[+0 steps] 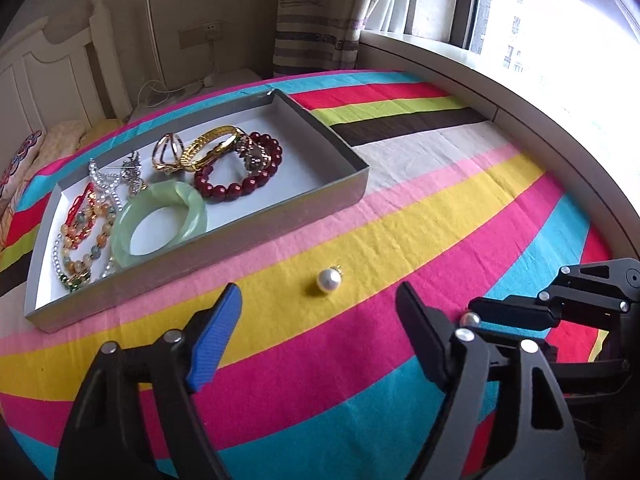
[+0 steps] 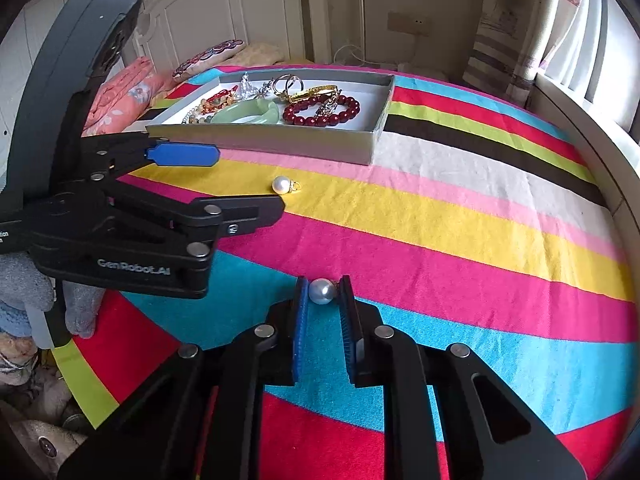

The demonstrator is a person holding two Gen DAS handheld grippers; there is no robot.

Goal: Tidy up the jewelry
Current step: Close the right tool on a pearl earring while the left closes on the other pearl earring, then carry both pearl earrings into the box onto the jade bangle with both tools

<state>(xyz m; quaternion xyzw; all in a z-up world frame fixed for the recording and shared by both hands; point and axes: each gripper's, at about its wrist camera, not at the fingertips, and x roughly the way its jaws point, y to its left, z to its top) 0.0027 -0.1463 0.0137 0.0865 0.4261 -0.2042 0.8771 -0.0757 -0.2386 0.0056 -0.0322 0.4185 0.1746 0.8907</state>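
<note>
Your right hand-held gripper pinches one pearl at its fingertips; lift gently toward the tray. Your left hand-held gripper gapes wide, empty, before the second pearl on the bed.

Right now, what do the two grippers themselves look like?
Both are matte black linkage frames with silver rivets. The left gripper has one blue ribbed pad, the other finger black; its body reads "GenRobot.AI" in the right wrist view. The right gripper has blue ribbed pads. No cables visible.
</note>
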